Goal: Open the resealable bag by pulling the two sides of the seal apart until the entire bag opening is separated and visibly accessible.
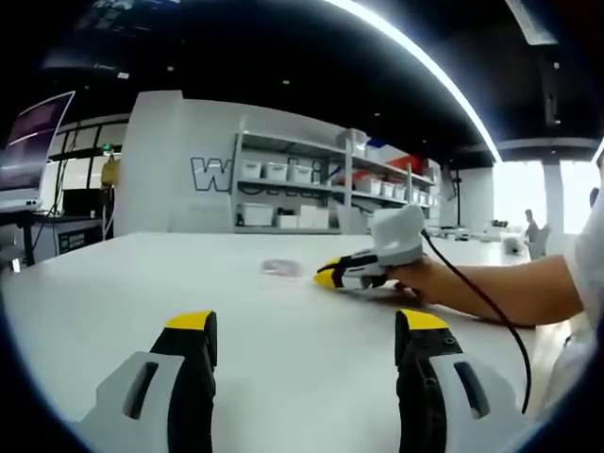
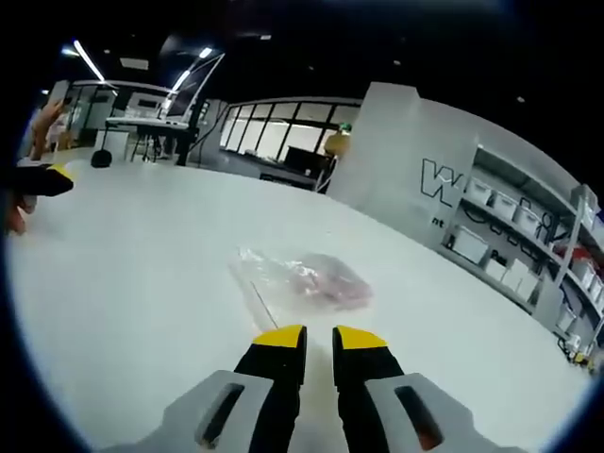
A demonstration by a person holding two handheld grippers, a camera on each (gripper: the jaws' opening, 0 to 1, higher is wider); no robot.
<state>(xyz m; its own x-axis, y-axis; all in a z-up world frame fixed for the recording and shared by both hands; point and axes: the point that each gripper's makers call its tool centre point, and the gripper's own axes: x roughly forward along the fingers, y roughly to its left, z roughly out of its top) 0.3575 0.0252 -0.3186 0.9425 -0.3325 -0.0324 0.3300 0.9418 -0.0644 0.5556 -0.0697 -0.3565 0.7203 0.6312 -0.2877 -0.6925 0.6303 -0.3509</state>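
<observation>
A clear resealable bag [image 2: 302, 278] with pinkish contents lies flat on the white table [image 2: 142, 283], just beyond my right gripper [image 2: 320, 340]. That gripper's yellow-tipped jaws stand close together with nothing between them. In the left gripper view the bag [image 1: 280, 268] is a small patch farther off on the table. My left gripper [image 1: 307, 326] is open, its jaws wide apart and empty, well short of the bag. The right gripper [image 1: 338, 275] reaches in from the right in a person's hand, its tips beside the bag. One dark, yellow-tipped jaw of the left gripper [image 2: 52, 177] shows at the far left edge.
The person's forearm [image 1: 491, 293] and a black cable [image 1: 486, 302] lie over the table's right side. Shelves with white bins [image 1: 311, 184] stand behind the table by a lettered wall. A monitor [image 1: 33, 142] is at the far left. Other tables [image 2: 151, 127] stand far off.
</observation>
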